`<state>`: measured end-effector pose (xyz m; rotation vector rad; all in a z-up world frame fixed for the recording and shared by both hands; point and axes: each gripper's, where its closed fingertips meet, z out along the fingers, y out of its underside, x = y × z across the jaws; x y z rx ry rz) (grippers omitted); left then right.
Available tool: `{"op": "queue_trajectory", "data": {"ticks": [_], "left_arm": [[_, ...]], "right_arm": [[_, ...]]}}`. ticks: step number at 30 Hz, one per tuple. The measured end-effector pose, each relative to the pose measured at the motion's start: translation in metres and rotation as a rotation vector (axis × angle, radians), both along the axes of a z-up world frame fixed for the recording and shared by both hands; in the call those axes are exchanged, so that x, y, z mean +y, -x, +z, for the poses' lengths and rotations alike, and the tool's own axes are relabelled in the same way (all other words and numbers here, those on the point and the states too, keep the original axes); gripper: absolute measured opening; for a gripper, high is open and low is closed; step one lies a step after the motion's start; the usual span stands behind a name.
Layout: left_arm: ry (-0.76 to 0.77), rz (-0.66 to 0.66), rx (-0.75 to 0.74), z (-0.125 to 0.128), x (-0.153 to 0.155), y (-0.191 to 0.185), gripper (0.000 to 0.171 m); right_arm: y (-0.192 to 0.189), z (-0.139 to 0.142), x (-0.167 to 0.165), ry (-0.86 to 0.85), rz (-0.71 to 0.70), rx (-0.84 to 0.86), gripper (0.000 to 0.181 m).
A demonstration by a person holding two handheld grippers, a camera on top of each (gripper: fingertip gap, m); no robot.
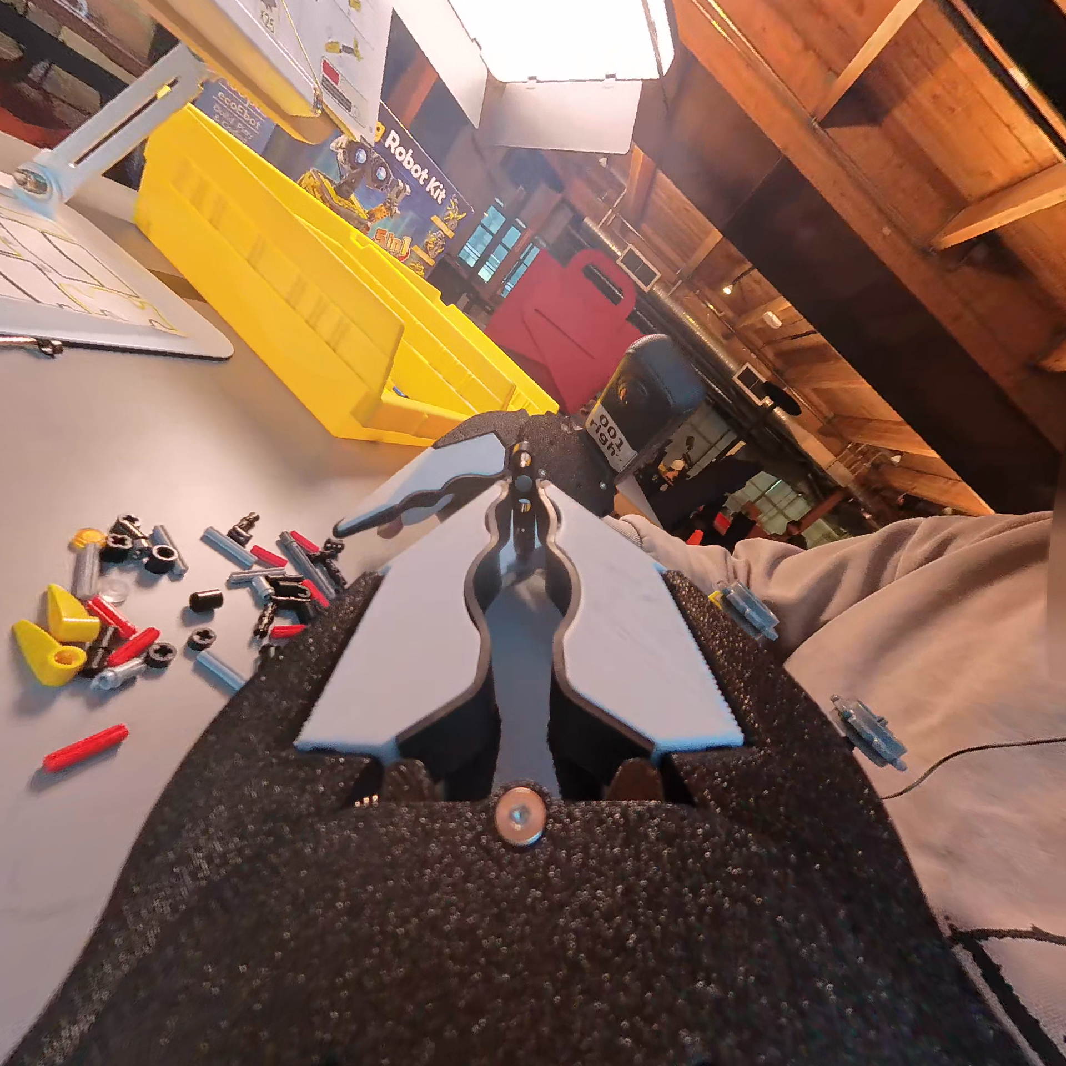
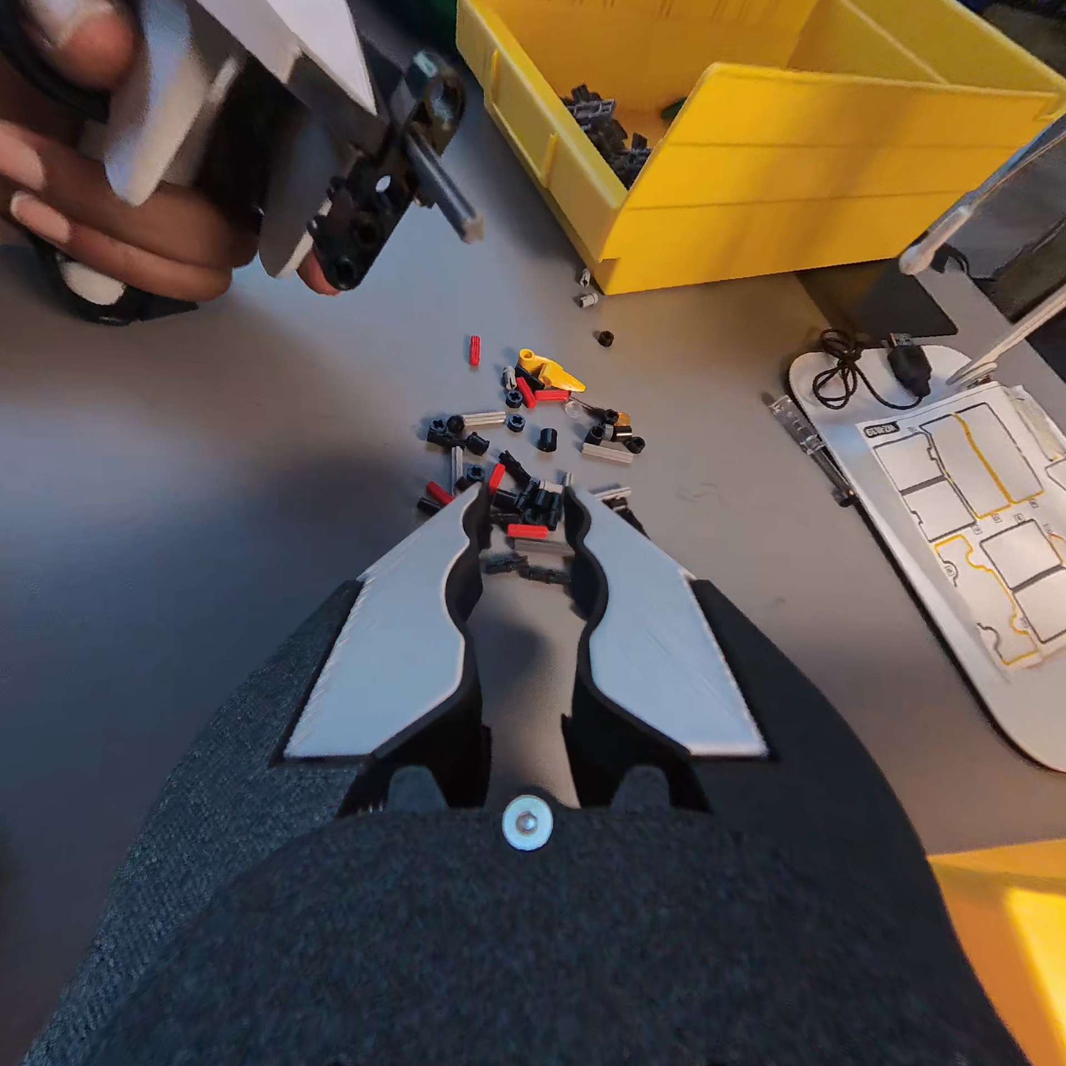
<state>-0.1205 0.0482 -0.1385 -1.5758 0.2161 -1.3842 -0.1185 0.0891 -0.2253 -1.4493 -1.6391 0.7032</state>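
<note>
Many small parts [image 2: 522,461] on grey table [image 2: 202,461]

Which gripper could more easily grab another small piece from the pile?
Probably the right gripper: it is open, right over the loose pieces. The left gripper is shut on a black beam.

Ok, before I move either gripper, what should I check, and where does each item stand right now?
1. Left gripper shut on the black beam: ok.
2. Grey axle sits through the beam: ok; how firmly, cannot tell.
3. Right gripper open: ok.
4. Right gripper tips over the loose parts: ok; touching them, cannot tell.
5. Both grippers apart from the yellow bin: ok.
</note>
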Motion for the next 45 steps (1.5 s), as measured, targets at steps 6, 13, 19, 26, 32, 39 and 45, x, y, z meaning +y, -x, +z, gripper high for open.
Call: {"op": "queue_trajectory", "data": {"ticks": [6, 13, 19, 26, 32, 39, 45], "left_arm": [[-0.031, -0.044, 0.022, 0.003, -0.007, -0.01, 0.007], [-0.151, -0.091, 0.159, 0.006, -0.022, -0.034, 0.007], [-0.17, -0.127, 0.193, 0.006, -0.029, -0.045, 0.007], [-0.192, -0.086, 0.285, 0.0, -0.026, -0.044, 0.007], [-0.281, 0.009, 0.528, -0.015, -0.018, -0.043, 0.007], [-0.325, -0.016, 0.496, -0.008, -0.024, -0.049, 0.007], [-0.352, -0.049, 0.494, -0.007, -0.031, -0.058, 0.007]], "right_arm": [[-0.016, 0.075, -0.031, 0.269, 0.185, 0.344, 0.033], [-0.034, 0.097, -0.052, 0.425, 0.278, 0.444, 0.006], [-0.033, 0.098, -0.067, 0.445, 0.337, 0.44, 0.0], [-0.036, 0.104, -0.066, 0.469, 0.345, 0.467, 0.012], [-0.038, 0.097, -0.056, 0.348, 0.29, 0.388, 0.017], [-0.042, 0.088, -0.057, 0.343, 0.298, 0.343, 0.017], [-0.039, 0.091, -0.072, 0.385, 0.351, 0.346, 0.007]]}}
